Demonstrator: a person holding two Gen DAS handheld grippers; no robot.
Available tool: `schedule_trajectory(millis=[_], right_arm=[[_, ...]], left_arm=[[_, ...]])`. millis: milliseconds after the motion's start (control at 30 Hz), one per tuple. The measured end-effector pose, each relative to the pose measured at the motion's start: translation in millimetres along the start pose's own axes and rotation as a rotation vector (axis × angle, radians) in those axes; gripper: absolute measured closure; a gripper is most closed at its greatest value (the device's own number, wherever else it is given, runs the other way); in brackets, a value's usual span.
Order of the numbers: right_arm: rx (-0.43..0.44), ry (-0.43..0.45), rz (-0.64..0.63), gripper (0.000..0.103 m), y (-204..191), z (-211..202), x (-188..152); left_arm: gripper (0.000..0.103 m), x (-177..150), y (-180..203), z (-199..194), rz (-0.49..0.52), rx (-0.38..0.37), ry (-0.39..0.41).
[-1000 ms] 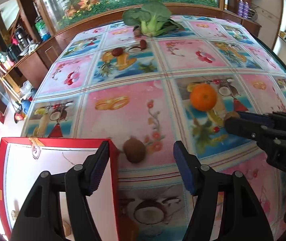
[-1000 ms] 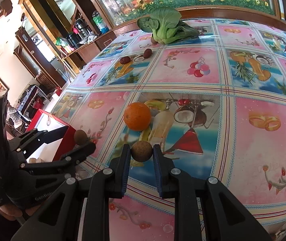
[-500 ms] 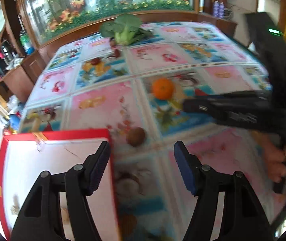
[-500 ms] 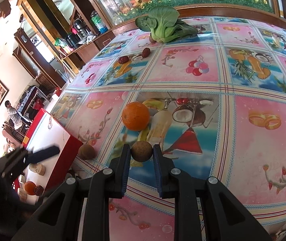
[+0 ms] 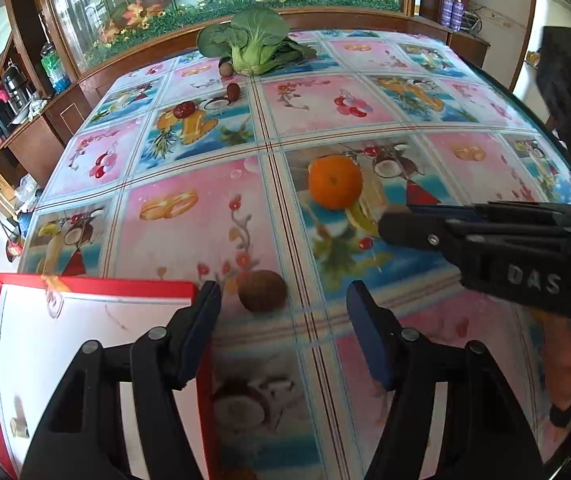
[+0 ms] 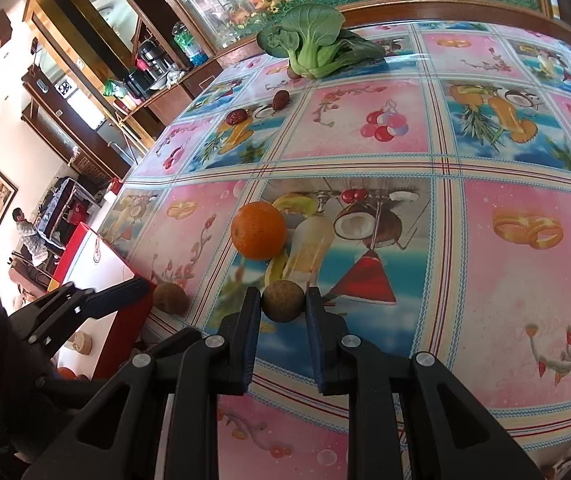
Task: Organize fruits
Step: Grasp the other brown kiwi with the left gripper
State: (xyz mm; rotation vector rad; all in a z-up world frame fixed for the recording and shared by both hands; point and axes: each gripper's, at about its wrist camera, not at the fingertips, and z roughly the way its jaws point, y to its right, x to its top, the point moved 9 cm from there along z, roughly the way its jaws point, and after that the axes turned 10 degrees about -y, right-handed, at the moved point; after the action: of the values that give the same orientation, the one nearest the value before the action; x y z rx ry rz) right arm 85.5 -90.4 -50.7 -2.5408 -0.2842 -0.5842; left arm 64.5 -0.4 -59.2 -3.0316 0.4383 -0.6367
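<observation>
Brown kiwi (image 5: 262, 290) lies on the tablecloth (image 5: 189, 248) ahead of the left gripper (image 5: 283, 306), jaws spread wide, beside the red box (image 5: 85, 283); an orange (image 5: 335, 182) sits farther off.

Right wrist view: right gripper (image 6: 283, 308) clamps a second kiwi (image 6: 283, 302) just near the orange (image 6: 258, 230); bok choy (image 6: 317, 42) at the far edge.

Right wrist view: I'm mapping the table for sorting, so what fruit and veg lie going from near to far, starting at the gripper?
Right gripper shut on brown fruit → orange → red date → second red date → leafy green vegetable at the far edge.
</observation>
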Motion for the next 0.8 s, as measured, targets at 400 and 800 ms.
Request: schedule_trajectory(millis=[400,800], right_arm=[[0.004,-0.001,0.005,0.082,0.2,0.5,0.9],[-0.002,-0.003,-0.005,0.082,-0.8,0.7,0.6]], left_arm=[[0.061,3.3,9.1,8.5,0.03,-0.032,-0.014],[0.075,4.8,15.3,8.1,0.025,-0.05,-0.008]])
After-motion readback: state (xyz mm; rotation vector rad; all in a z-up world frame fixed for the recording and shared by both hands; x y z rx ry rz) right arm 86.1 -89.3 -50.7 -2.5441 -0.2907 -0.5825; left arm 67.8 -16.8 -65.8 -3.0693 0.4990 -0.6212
